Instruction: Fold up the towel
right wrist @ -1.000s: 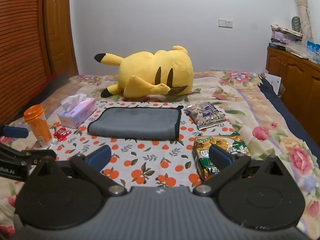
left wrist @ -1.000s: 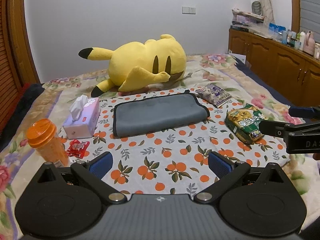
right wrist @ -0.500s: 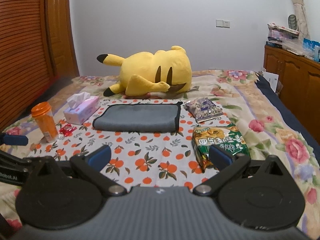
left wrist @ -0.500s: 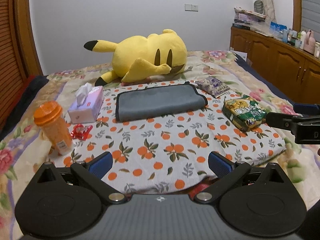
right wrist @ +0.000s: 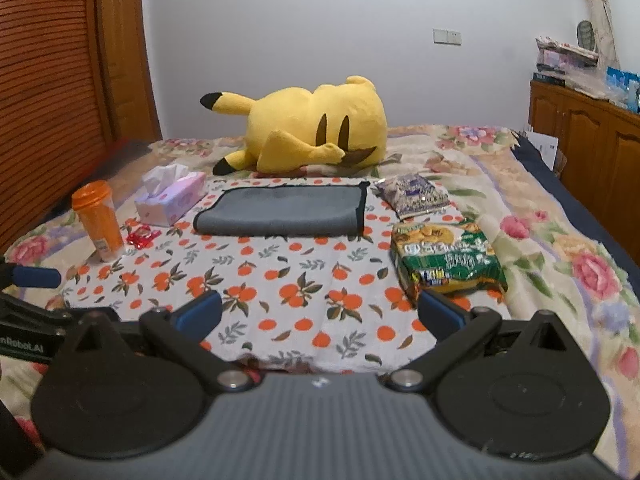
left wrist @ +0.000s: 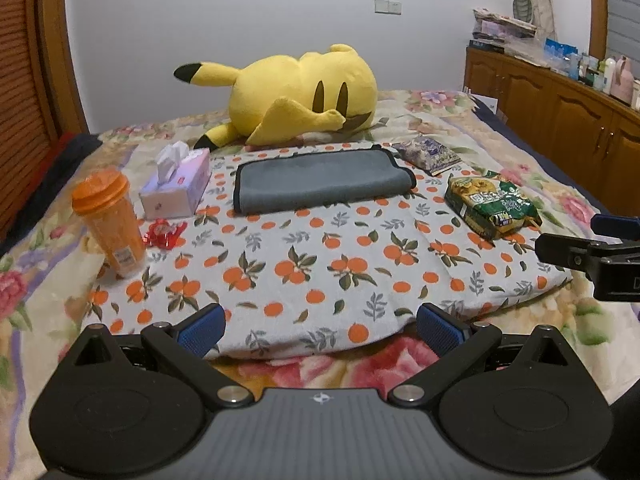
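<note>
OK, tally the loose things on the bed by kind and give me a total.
Towels: 1, the grey towel, folded flat
Plush toys: 1, the yellow plush
Tissue boxes: 1, the tissue box
Cups: 1, the orange cup
Snack packets: 2, the green packet and the purple packet
Small wrappers: 1, the red wrapper
Total: 7

Yellow plush (left wrist: 304,96), tissue box (left wrist: 176,190), orange bottle (left wrist: 109,224), snack bags (left wrist: 492,206)
</note>
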